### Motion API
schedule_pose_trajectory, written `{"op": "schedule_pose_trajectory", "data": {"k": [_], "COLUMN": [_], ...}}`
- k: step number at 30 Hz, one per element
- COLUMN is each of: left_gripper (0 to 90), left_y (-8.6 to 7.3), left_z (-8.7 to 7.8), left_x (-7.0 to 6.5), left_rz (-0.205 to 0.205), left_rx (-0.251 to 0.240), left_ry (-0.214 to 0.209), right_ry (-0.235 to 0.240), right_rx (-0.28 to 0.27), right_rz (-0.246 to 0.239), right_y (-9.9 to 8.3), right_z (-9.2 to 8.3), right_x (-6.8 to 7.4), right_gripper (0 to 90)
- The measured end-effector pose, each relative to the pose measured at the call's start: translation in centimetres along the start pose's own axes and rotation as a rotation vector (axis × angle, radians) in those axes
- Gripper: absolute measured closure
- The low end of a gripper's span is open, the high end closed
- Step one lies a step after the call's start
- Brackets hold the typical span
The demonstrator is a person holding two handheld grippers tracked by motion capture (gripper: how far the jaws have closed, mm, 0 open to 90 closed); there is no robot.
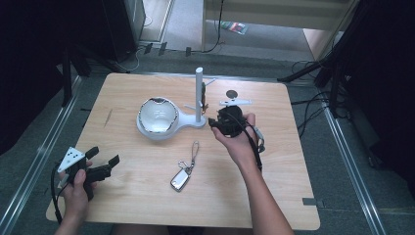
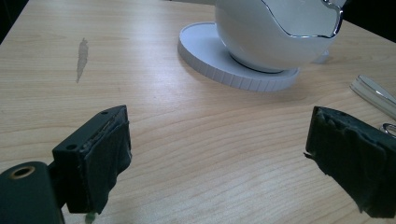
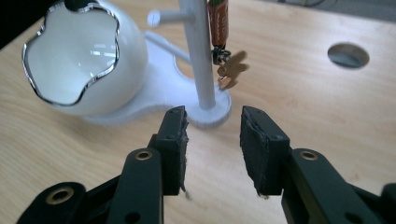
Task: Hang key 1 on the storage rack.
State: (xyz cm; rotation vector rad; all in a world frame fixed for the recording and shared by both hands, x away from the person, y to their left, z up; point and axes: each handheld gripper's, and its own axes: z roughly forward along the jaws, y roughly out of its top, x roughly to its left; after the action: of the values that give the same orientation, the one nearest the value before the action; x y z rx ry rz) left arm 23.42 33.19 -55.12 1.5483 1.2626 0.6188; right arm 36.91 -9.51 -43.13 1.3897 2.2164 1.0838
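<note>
A white stand has an egg-shaped bowl (image 1: 156, 116) with a wavy chrome rim at one end of its base. An upright post (image 1: 199, 93) with pegs rises from the other end. A small orange-brown key strap (image 3: 218, 21) hangs from a peg beside the post (image 3: 198, 51). A silver key fob (image 1: 180, 179) with a chain lies flat on the table, nearer me. My right gripper (image 1: 213, 122) sits just right of the post's foot, open, jaws (image 3: 212, 140) a narrow gap apart and empty. My left gripper (image 1: 103, 155) rests at the near left, wide open (image 2: 217, 154), facing the bowl (image 2: 275, 32).
The wooden table (image 1: 274, 161) has a round cable hole (image 1: 231, 93) behind the right gripper. The stand's ribbed round base (image 2: 210, 56) lies ahead of the left gripper. Part of the fob's chain (image 2: 373, 93) shows at the right edge of the left gripper view. Dark floor and cables surround the table.
</note>
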Motion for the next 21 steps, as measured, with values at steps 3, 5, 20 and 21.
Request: {"op": "schedule_pose_trajectory", "data": {"k": [3,5,20,21], "left_gripper": [7.3,7.3,7.3,7.3], "left_y": [0.0,0.0,0.0,0.0], "left_z": [0.0,0.0,0.0,0.0], "left_x": [0.0,0.0,0.0,0.0], "left_rz": [0.0,0.0,0.003,0.001], "left_rx": [-0.001,-0.001,0.002,0.003], "left_ry": [0.0,0.001,0.006,0.006], "right_ry": [-0.012,-0.035,-0.102,-0.106], "right_rx": [0.056,0.114,0.314,0.318], "right_rz": [0.02,0.026,-0.017,-0.021], "right_y": [-0.5,-1.0,-5.1,-5.2], "right_z": [-0.1,0.0,1.4,1.5], "right_x": [0.4,1.0,4.4,4.5], "right_gripper": [61.8,61.0,46.3,46.1]}}
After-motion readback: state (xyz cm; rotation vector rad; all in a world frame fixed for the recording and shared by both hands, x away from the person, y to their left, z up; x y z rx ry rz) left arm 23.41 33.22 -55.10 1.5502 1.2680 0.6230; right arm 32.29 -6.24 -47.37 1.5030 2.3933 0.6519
